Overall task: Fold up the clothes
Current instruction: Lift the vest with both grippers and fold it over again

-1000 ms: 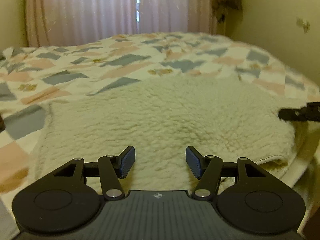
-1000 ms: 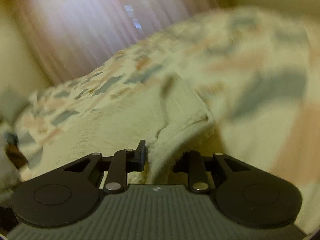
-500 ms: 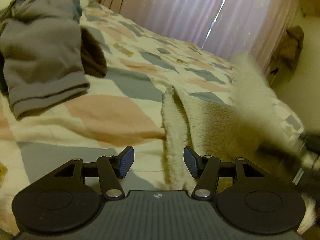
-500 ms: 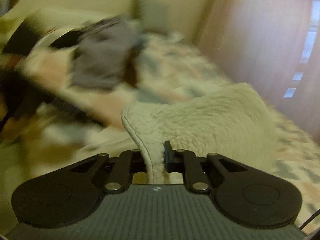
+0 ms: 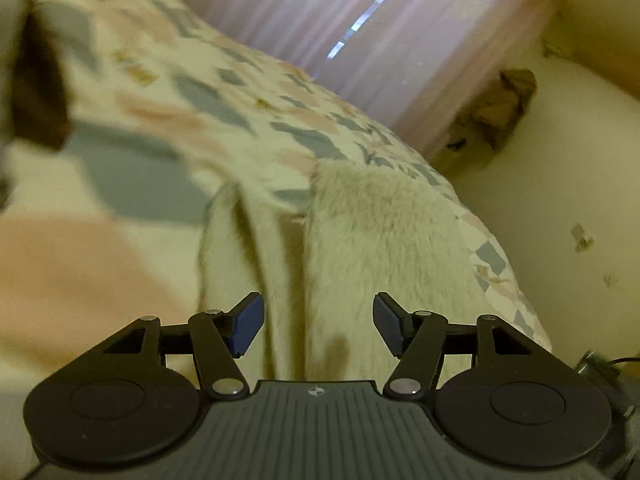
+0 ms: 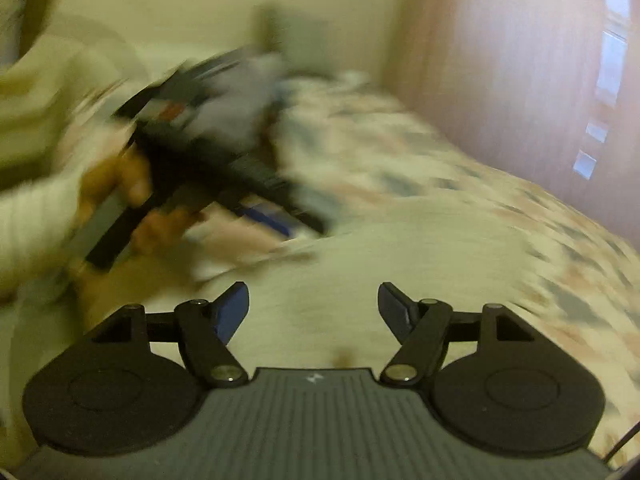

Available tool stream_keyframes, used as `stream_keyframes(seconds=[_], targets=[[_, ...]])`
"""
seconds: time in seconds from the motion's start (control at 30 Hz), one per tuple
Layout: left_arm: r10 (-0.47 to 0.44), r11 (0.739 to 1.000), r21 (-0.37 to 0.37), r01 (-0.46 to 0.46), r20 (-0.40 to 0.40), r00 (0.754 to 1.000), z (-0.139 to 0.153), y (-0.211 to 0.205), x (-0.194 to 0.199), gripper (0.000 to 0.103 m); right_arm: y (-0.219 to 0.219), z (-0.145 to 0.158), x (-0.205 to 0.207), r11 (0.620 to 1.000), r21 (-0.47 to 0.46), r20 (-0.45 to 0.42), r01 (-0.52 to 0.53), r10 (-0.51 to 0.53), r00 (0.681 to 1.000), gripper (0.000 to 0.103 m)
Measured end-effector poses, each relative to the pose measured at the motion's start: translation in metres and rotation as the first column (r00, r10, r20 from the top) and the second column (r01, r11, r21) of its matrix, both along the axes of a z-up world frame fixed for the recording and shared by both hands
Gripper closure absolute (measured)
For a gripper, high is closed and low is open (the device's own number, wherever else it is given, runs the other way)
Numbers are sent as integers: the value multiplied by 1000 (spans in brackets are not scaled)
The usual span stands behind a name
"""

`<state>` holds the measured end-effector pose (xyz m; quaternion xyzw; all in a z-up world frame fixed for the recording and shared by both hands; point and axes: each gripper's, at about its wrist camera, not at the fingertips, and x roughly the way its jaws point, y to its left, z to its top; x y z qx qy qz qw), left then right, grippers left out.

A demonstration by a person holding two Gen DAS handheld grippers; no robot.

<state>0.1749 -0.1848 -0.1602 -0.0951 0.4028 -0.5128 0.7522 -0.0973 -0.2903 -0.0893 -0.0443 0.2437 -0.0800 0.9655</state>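
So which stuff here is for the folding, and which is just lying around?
For the folding:
cream fleece garment
left gripper, open
right gripper, just opened, nothing between its jaws

Just there:
patterned bedspread
pink curtain
blurred grey clothes pile

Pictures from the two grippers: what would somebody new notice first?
First, the fluffy cream garment, lying folded on the patchwork bedspread right ahead of the open left gripper. Next, in the right wrist view, a blurred hand at the left holding the other black tool. The right gripper has just been opening, and nothing is between its fingers.
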Motion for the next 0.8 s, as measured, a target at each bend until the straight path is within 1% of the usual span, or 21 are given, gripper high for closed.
stream_keyframes(seconds=[0.07, 0.13, 0.17, 0.23, 0.27, 0.3, 0.33, 0.37, 0.4, 0.43, 0.47, 0.5, 0.53, 0.57, 0.67, 0.7, 0.8], targets=[[-47, 999, -7, 47, 5, 999, -1, -23, 14, 37, -34, 0, -4, 989, 82, 14, 125, -127, 992, 35], [-70, 998, -9, 70, -34, 997, -7, -39, 28, 36, -64, -7, -7, 963, 178, 17, 202, -209, 978, 35], [-79, 997, -11, 79, -57, 995, -12, -47, 35, 35, -75, -11, -8, 949, 227, 20, 217, -227, 974, 35], [-110, 994, -44, 105, -134, 985, -24, -55, 46, 33, -93, -22, -10, 921, 314, 24, 233, -253, 967, 35], [-134, 990, -68, 124, -173, 976, -30, -57, 49, 29, -100, -25, -11, 908, 344, 25, 240, -264, 964, 36], [-157, 986, -93, 140, -204, 966, -35, -61, 51, 28, -107, -28, -11, 895, 371, 26, 249, -279, 960, 36], [-167, 983, -110, 146, -219, 961, -40, -63, 53, 28, -112, -31, -11, 881, 397, 28, 258, -292, 956, 36], [-175, 981, -121, 151, -222, 959, -42, -65, 52, 35, -117, -34, -11, 867, 423, 34, 261, -303, 952, 40], [-183, 979, -126, 158, -217, 959, -43, -66, 50, 45, -122, -36, -10, 855, 449, 43, 258, -310, 950, 43], [-193, 977, -133, 167, -216, 957, -42, -66, 47, 88, -127, -36, -9, 846, 468, 48, 256, -313, 949, 51], [-193, 976, -142, 165, -216, 957, -41, -64, 46, 95, -130, -36, -7, 840, 479, 52, 255, -317, 947, 58], [-193, 975, -150, 162, -216, 957, -40, -62, 46, 95, -132, -36, -1, 842, 474, 55, 256, -319, 946, 62], [-177, 977, -151, 151, -175, 968, -32, -55, 43, 95, -132, -34, 5, 851, 460, 60, 254, -315, 947, 67], [-161, 978, -153, 140, -132, 978, -25, -48, 40, 95, -132, -32, 11, 864, 439, 67, 247, -306, 950, 67], [-107, 983, -156, 99, -45, 993, -6, -27, 35, 95, -127, -25, 34, 905, 356, 75, 234, -277, 958, 67], [-90, 986, -143, 85, -23, 996, -2, -22, 34, 95, -124, -23, 41, 916, 330, 72, 228, -265, 961, 67], [-59, 996, -61, 58, -22, 998, -10, -20, 38, 95, -116, -19, 62, 945, 251, 66, 208, -231, 971, 67]])
